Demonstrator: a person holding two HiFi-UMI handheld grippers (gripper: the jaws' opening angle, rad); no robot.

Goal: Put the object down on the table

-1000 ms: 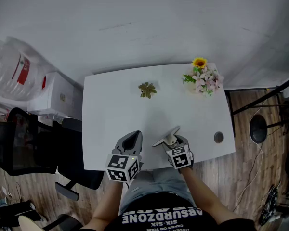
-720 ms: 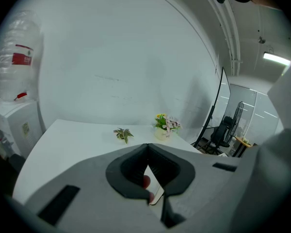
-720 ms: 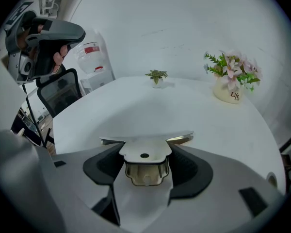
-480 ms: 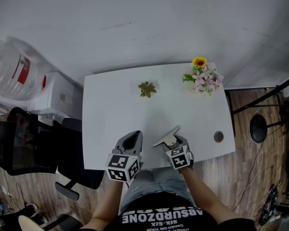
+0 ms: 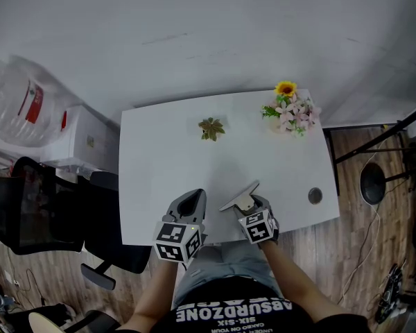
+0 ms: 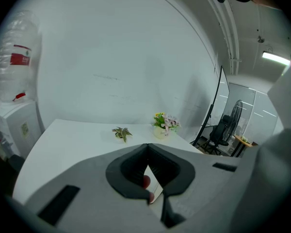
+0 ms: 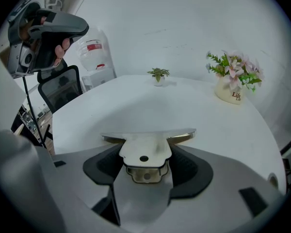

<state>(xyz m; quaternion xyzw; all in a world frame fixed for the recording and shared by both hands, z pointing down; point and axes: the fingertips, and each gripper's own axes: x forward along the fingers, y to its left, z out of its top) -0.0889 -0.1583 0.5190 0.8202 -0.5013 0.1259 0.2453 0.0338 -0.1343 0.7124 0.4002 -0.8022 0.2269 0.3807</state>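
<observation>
Head view | right tool (image 5: 244,201) clamps metal plate (image 5: 252,188) (slanted) | above table (image 5: 159,151) edge

On the tabletop (image 5: 159,158), a small plant (image 5: 211,128) sits far centre and a flower pot (image 5: 289,113) far right. Over the near edge, the left tongs (image 5: 191,195) are beside the right tongs (image 5: 247,200), which have a metal bracket (image 5: 237,198) between them. A chair (image 5: 35,207) stands to the left.

The plate (image 7: 144,148) is polished, shiny metal; the right claw (image 7: 148,165) gripping it is matt grey plastic. The worktop (image 5: 159,172) is smooth matt white, the floor (image 5: 364,255) wood.
</observation>
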